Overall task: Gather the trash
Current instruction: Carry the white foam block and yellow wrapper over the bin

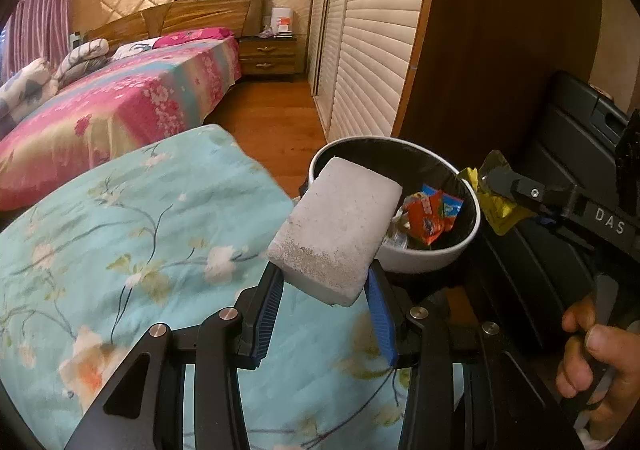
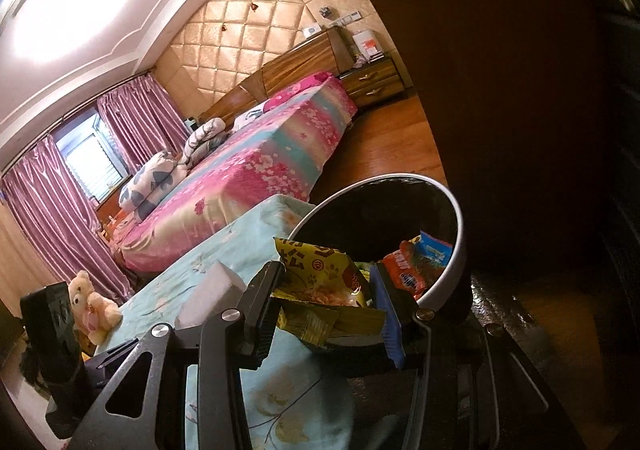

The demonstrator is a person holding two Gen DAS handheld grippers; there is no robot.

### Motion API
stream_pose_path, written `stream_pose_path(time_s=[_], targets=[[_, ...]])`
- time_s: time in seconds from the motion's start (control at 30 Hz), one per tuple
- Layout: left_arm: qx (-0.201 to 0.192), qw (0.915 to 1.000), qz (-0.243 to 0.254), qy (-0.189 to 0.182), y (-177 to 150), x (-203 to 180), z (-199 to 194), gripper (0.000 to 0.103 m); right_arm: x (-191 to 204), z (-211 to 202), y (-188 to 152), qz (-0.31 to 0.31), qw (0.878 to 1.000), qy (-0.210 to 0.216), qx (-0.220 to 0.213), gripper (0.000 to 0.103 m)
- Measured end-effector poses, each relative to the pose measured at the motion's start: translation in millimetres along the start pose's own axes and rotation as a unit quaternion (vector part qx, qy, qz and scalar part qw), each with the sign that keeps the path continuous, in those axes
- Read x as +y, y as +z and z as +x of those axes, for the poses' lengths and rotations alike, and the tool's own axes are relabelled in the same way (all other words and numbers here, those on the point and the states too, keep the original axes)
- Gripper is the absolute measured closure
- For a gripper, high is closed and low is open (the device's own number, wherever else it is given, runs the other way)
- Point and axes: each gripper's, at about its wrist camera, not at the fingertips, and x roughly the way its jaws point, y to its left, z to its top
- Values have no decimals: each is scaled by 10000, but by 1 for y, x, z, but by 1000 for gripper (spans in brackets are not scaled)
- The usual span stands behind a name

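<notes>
Scene: a bedroom, a white bin (image 1: 424,262) with a black liner standing beside a bed spread with a blue flowered sheet (image 1: 120,242).
Left gripper (image 1: 326,302): jaws closed part-way on a grey sponge block (image 1: 340,226), held by its near end, the far end reaching over the bin's rim.
Right gripper (image 2: 330,310): jaws closed part-way on a crumpled yellow wrapper (image 2: 320,278), held just short of the bin's rim.
Already in the bin: an orange snack packet (image 1: 426,220) and other scraps.
Sponge, handling: looks light and soft, likely to give under the pads; a grip across its narrow sides near the end, as here, seems enough.
Wrapper, handling: thin, crinkly and probably slick; best pinched where the folds bunch thickest, or it may slide out.
Person: one hand (image 1: 592,366) shows on the right tool's handle.
Stage: both pieces look ready to drop; neither is released yet.
</notes>
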Motion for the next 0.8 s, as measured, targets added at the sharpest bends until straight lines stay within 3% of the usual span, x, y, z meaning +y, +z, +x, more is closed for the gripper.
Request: stream_pose_path(time_s=[0.8], targets=[[114,9997,192,-16,35,-17,56,62,-13,26,23,-104,9996,-206,174,58]])
